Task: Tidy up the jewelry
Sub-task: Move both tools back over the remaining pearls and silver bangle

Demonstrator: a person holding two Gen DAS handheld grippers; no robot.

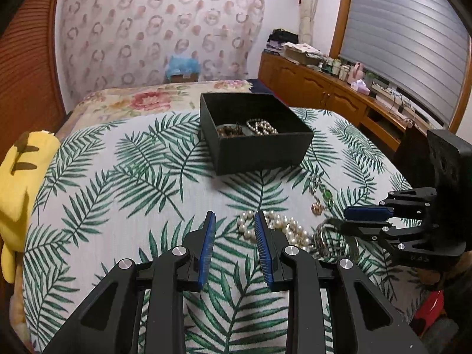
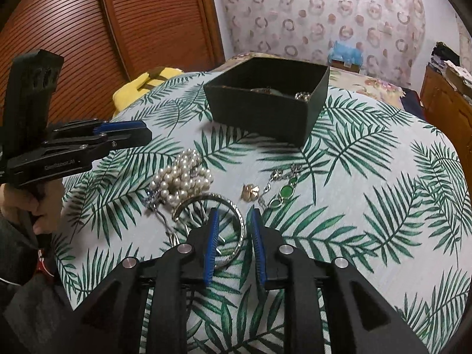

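Note:
A black open box (image 1: 259, 150) stands on the leaf-print cloth and holds a pearl strand (image 1: 262, 126) and dark jewelry; it also shows in the right wrist view (image 2: 259, 112). A heap of pearls (image 2: 183, 181) lies on the cloth, also in the left wrist view (image 1: 290, 230). Beside it lie a silver bangle (image 2: 236, 209), a gold brooch (image 2: 249, 191) and a green-stone necklace (image 2: 284, 190). My left gripper (image 1: 234, 215) is open and empty, its right finger at the pearls. My right gripper (image 2: 234, 212) is open, its fingers straddling the bangle's rim.
A yellow plush toy (image 1: 20, 183) lies at the cloth's left edge. A wooden sideboard (image 1: 324, 88) with clutter runs along the right under a shuttered window. A wooden slatted door (image 2: 118, 23) stands behind. A floral bedspread (image 1: 141, 100) lies beyond the box.

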